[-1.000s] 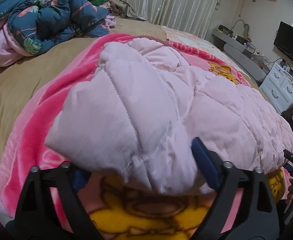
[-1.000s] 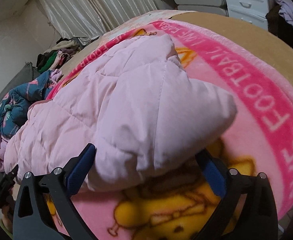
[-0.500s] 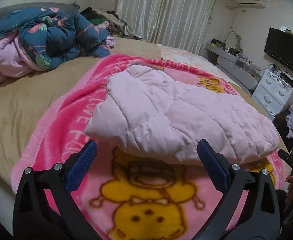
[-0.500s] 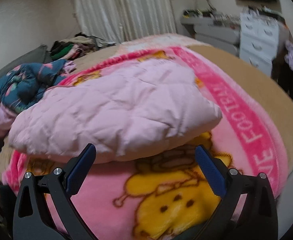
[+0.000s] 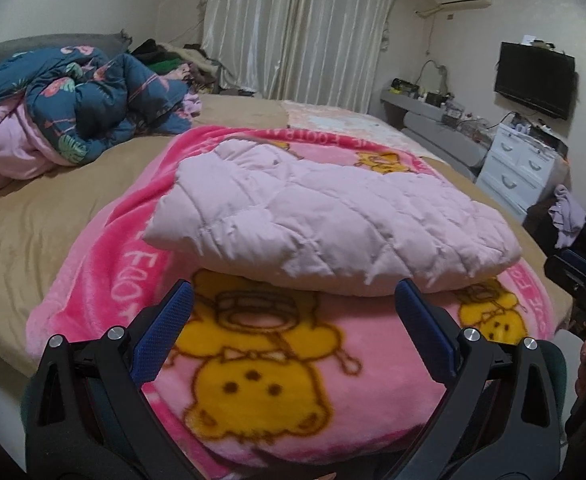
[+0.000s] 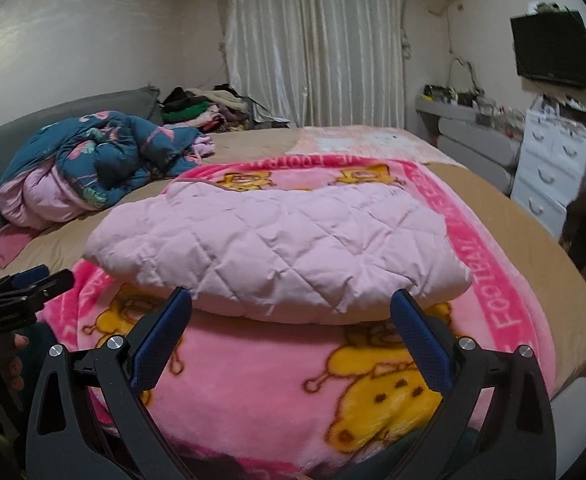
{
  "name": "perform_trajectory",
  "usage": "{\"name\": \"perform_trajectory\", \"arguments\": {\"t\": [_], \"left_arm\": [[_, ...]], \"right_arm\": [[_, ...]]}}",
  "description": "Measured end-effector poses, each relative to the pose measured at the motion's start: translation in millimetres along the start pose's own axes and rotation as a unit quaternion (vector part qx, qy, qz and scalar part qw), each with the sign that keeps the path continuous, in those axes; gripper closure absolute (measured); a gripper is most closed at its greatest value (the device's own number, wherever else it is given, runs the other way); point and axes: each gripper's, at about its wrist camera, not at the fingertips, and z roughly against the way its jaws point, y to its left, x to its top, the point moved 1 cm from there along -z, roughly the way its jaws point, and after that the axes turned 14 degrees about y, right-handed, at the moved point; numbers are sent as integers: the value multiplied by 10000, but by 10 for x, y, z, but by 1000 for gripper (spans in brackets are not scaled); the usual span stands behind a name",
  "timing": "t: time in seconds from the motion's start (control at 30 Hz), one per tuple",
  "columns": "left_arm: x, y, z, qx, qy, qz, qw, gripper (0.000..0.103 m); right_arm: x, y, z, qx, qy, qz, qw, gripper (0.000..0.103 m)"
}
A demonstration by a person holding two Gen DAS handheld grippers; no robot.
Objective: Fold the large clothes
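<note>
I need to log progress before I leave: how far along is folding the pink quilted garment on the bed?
Done: pink quilted garment lies folded on the pink blanket. In hand: nothing; left gripper and right gripper are open, clear of it. Left: possibly the clothes pile.

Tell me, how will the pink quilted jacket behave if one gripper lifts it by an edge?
The jacket looks puffy and soft, so it would probably sag and unfold. Its padding suggests it is light for its bulk. Its smooth shell may slip on the blanket.
</note>
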Motion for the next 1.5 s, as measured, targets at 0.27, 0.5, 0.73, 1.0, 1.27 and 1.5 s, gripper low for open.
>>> {"name": "perform_trajectory", "arguments": {"t": [0.27, 0.5, 0.73, 1.0, 1.27, 1.5], "left_arm": [[-109, -176, -1, -74, 79, -84, 9999, 9], [-144, -274, -20, 69, 114, -131, 9998, 9], [-148, -266, -38, 136, 143, -118, 9997, 9], [-157, -288, -43, 176, 150, -158, 9996, 9], [-158, -287, -42, 155, 163, -153, 9996, 9], [-158, -279, -26, 153, 165, -140, 9996, 9]], "right_arm": [[-161, 254, 111, -102, 33, 307, 9995, 4], [-261, 334, 19, -90, 197, 213, 9995, 4], [-277, 260, -56, -81, 297, 108, 9995, 4], [-294, 192, -69, -86, 298, 22, 9995, 4], [-292, 193, -65, -89, 295, 27, 9995, 4], [-293, 186, -66, -78, 291, 25, 9995, 4]]}}
